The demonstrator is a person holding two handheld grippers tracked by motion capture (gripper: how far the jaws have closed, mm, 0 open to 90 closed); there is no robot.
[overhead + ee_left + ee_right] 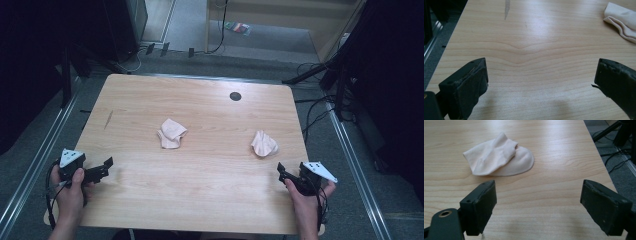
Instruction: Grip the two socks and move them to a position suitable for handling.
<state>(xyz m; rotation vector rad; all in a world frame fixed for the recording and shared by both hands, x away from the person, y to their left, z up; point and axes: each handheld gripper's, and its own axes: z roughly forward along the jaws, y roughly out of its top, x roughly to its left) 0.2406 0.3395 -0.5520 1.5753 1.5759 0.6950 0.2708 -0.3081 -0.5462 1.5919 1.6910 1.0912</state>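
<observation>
Light wood-grain table (200, 200) stands on a grey floor with dark equipment and cables around it; a small dark round grommet (235, 96) sits near the far edge. Two pale pink socks lie on the tabletop, well apart from each other. One sock (171, 133) rests near the centre of the table, crumpled and folded over itself; its edge appears at the upper right of the left gripper view (621, 17). The other sock (263, 144) lies toward the right side, folded with the cuff over the toe, directly ahead of the right gripper in the right gripper view (499, 157). Left gripper (102, 167) is held at the near left corner, jaws spread wide with nothing between them. Right gripper (282, 172) is held at the near right edge, jaws likewise spread and empty, near the right-hand sock but not touching it. Assessment: no handling of either sock has begun. Both remain loose, separate and untouched; approach, grasp and any pairing or folding are all left to do.
</observation>
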